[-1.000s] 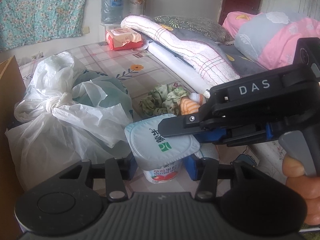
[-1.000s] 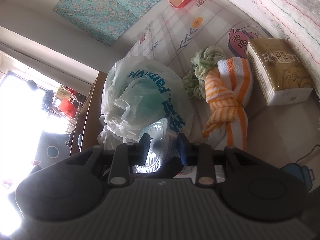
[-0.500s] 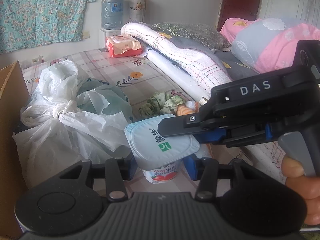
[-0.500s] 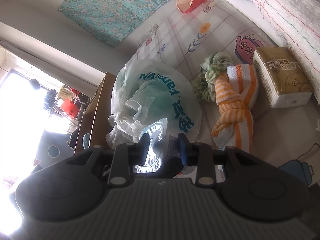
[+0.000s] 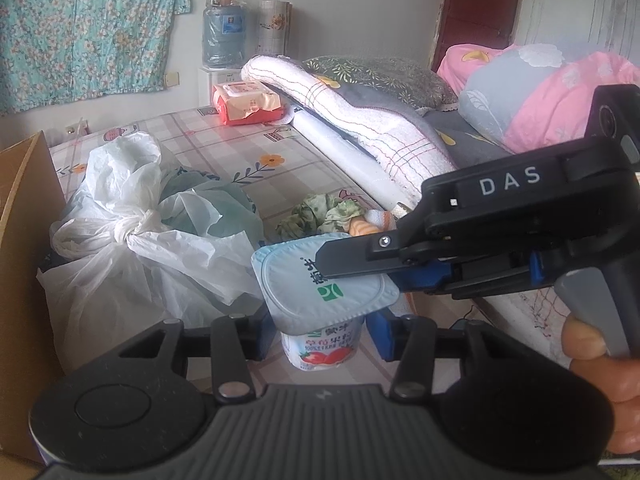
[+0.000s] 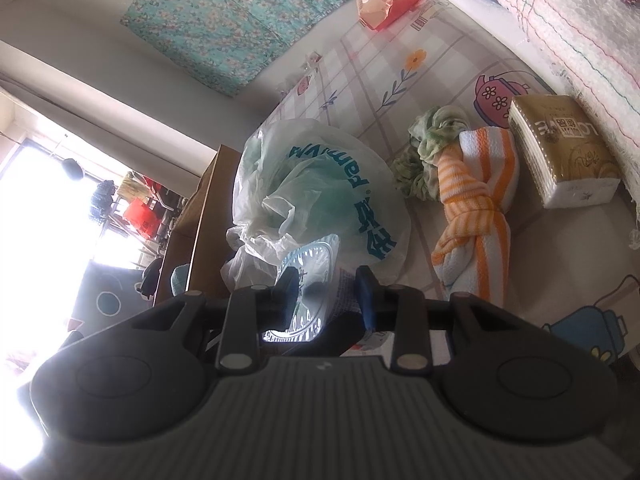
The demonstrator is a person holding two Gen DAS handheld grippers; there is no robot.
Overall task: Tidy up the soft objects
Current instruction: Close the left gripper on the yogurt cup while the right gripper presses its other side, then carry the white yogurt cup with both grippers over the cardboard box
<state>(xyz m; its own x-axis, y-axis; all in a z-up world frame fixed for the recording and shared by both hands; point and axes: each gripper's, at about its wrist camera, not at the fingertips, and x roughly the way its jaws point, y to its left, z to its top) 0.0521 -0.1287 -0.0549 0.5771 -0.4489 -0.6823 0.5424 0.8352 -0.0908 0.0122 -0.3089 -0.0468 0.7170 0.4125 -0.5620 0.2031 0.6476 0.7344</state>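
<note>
Gripping the yogurt cup (image 5: 322, 344) between our left gripper (image 5: 320, 330) fingers. Our right gripper (image 6: 326, 294) fingers pinch its foil lid (image 5: 324, 280). Bed (image 5: 224, 152) below.

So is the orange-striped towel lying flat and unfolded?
No, the orange-striped towel is twisted into a knot, lying between the green cloth and the tissue pack.

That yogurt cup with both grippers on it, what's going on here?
The yogurt cup stands on the patterned bed sheet. The left gripper brackets its body, fingers close to its sides but not clearly clamped. The right gripper comes in from the side, its fingers set above and below the foil lid. The knotted orange-striped towel and green cloth lie untouched beyond.
</note>
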